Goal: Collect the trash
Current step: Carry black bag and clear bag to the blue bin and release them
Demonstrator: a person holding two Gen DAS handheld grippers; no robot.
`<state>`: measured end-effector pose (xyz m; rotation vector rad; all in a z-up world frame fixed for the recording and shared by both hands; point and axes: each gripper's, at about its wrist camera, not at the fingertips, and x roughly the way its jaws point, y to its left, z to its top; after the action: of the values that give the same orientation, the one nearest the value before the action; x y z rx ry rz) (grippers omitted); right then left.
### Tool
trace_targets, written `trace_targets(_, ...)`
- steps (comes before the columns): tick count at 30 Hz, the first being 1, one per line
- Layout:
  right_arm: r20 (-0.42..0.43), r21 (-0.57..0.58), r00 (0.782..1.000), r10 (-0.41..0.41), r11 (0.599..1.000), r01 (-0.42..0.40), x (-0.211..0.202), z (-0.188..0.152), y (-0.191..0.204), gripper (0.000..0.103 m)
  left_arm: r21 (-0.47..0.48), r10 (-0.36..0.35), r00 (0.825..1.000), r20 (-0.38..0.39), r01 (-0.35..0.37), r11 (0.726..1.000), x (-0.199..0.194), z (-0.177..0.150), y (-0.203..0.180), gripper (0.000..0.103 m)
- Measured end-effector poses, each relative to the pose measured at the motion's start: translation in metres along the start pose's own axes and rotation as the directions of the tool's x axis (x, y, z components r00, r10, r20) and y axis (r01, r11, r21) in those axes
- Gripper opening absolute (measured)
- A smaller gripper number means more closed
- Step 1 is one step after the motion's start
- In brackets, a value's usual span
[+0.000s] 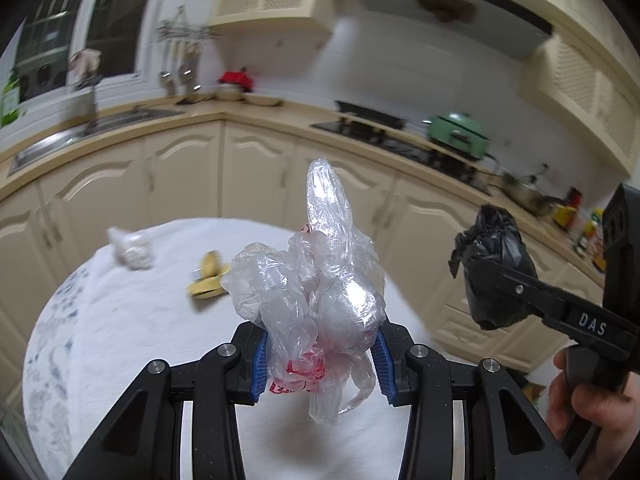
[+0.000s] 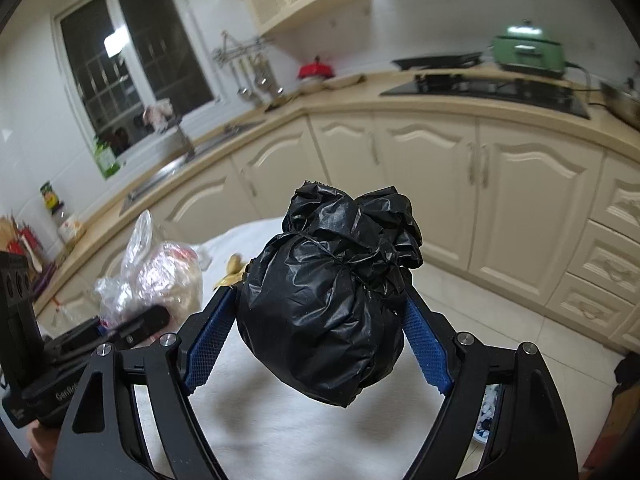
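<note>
My left gripper (image 1: 320, 354) is shut on a crumpled clear plastic bag (image 1: 320, 280) with red print, held above the round white table (image 1: 120, 340). My right gripper (image 2: 320, 332) is shut on a tied black trash bag (image 2: 324, 300), also held above the table. The black bag also shows at the right of the left wrist view (image 1: 494, 276), and the clear bag at the left of the right wrist view (image 2: 160, 276). A banana peel (image 1: 208, 278) and a crumpled white wad (image 1: 130, 250) lie on the table's far side.
Cream kitchen cabinets (image 1: 192, 168) and a counter curve behind the table, with a sink (image 1: 80, 132) on the left, a black hob (image 1: 400, 144) and a green pot (image 1: 458, 128) on the right. Tiled floor (image 2: 500, 320) lies to the right of the table.
</note>
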<state>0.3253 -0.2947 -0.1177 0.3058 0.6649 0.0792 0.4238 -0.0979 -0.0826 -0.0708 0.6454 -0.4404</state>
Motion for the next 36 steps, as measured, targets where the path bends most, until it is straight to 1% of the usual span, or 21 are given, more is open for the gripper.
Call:
trace_targets(2,0.023,0.012,1.0,-0.018,1.0,0.017,-0.013,0.002,-0.011,0.083,0.015,-0.028,1.0,0.005,0.028,0.999,0.002,0.002,-0.014,0.039)
trace_targets(5,0.063,0.042,0.996,-0.066,0.997,0.063,-0.036,0.002,-0.034,0.083,0.05,-0.072,0.997,0.012,0.072,0.996,0.004,0.005,-0.04,0.039)
trace_targets(7,0.085,0.077,0.991,-0.105,0.992,0.099,-0.052,0.0,-0.055,0.083,0.068,-0.109,0.994,0.009,0.108,0.992,0.009,0.007,-0.059,0.039)
trace_targets(10,0.096,0.128,0.982,-0.165,0.98,0.152,-0.071,-0.007,-0.087,0.083,0.091,-0.163,0.987,-0.007,0.163,0.982,0.023,0.009,-0.083,0.039)
trace_targets(14,0.091,0.199,0.966,-0.243,0.955,0.221,-0.09,-0.016,-0.132,0.083,0.13,-0.223,0.973,-0.053,0.229,0.965,0.048,0.007,-0.118,0.039)
trace_targets(16,0.075,0.243,0.954,-0.291,0.933,0.265,-0.1,-0.025,-0.162,0.083,0.156,-0.245,0.966,-0.085,0.256,0.954,0.062,0.002,-0.139,0.039)
trace_targets(20,0.026,0.299,0.935,-0.355,0.895,0.331,-0.105,-0.039,-0.21,0.083,0.194,-0.274,0.949,-0.155,0.301,0.933,0.099,0.0,-0.167,0.039)
trace_targets(21,0.009,0.313,0.932,-0.361,0.886,0.341,-0.105,-0.044,-0.223,0.083,0.207,-0.279,0.944,-0.177,0.313,0.927,0.108,-0.005,-0.177,0.039)
trace_targets(24,-0.039,0.346,0.927,-0.374,0.865,0.364,-0.097,-0.058,-0.256,0.083,0.226,-0.281,0.928,-0.245,0.336,0.914,0.141,-0.004,-0.195,0.039)
trace_targets(27,-0.09,0.373,0.926,-0.367,0.85,0.373,-0.082,-0.073,-0.285,0.083,0.23,-0.275,0.906,-0.322,0.356,0.906,0.175,-0.013,-0.211,0.039)
trace_targets(30,-0.131,0.399,0.929,-0.347,0.839,0.37,-0.067,-0.086,-0.307,0.083,0.236,-0.254,0.888,-0.384,0.36,0.902,0.207,-0.019,-0.224,0.039)
trace_targets(36,-0.199,0.411,0.932,-0.303,0.837,0.361,-0.029,-0.107,-0.337,0.083,0.238,-0.208,0.857,-0.471,0.351,0.906,0.275,-0.014,-0.247,0.039)
